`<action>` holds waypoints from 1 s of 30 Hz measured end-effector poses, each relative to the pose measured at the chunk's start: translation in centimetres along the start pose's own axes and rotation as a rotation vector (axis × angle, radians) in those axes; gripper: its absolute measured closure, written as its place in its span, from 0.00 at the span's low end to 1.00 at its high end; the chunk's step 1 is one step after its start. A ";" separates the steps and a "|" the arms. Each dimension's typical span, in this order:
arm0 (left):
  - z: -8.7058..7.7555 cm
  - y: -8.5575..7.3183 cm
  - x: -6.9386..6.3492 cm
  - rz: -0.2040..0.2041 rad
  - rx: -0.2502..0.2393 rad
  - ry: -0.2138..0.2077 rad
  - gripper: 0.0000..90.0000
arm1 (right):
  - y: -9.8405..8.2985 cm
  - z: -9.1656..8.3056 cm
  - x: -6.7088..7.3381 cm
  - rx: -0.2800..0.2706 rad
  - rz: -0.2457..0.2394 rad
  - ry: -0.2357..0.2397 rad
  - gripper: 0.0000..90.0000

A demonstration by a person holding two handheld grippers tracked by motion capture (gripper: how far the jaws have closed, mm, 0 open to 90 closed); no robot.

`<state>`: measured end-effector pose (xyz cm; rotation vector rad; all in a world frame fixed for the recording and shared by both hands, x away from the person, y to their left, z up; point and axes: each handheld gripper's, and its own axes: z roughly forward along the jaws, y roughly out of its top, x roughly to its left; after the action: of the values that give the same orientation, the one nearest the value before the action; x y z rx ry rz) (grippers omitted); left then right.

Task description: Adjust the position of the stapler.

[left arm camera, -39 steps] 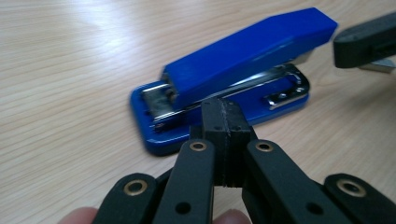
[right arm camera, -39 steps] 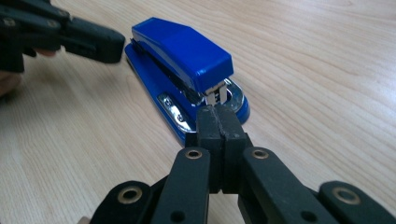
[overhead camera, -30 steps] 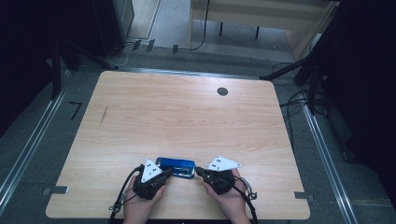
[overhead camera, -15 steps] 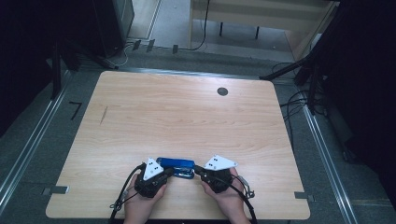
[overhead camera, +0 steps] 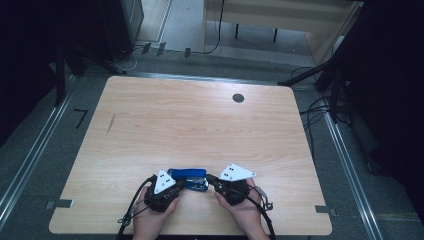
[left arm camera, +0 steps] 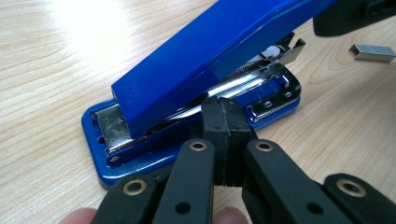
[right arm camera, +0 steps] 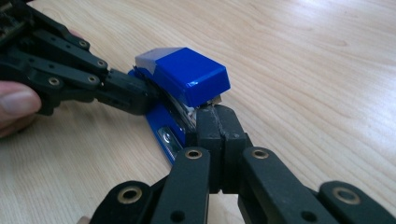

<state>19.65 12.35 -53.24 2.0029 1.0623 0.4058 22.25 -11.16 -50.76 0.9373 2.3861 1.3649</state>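
Resting near the front edge of the bench [overhead camera: 150,125], about midway along it, a blue stapler [overhead camera: 188,177] is being worked from both ends. The left gripper [left arm camera: 223,116], its jaws closed together with nothing between them, is being pressed against the metal magazine under the raised blue arm. The right gripper [right arm camera: 217,122], likewise closed and empty, is being pushed at the opposite end. The stapler is being judged stiff, fairly heavy, glossy and slippery; the flat base looks the safest hold. A loose staple strip [left arm camera: 372,52] is lying close by. Pale wood-grain top, cables and dark floor around.
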 end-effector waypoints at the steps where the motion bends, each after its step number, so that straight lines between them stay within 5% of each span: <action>1: 0.0 0.0 0.0 -0.001 -0.001 0.000 1.00 | 0.1 -0.1 0.0 -0.002 -0.003 0.001 1.00; 30: 0.1 0.0 -0.4 0.025 -0.004 0.017 1.00 | 3.6 -0.3 1.4 -0.064 -0.046 0.013 1.00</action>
<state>19.44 12.02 -53.26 2.0137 1.0475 0.4388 22.51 -9.16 -47.39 0.8536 2.3430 1.4257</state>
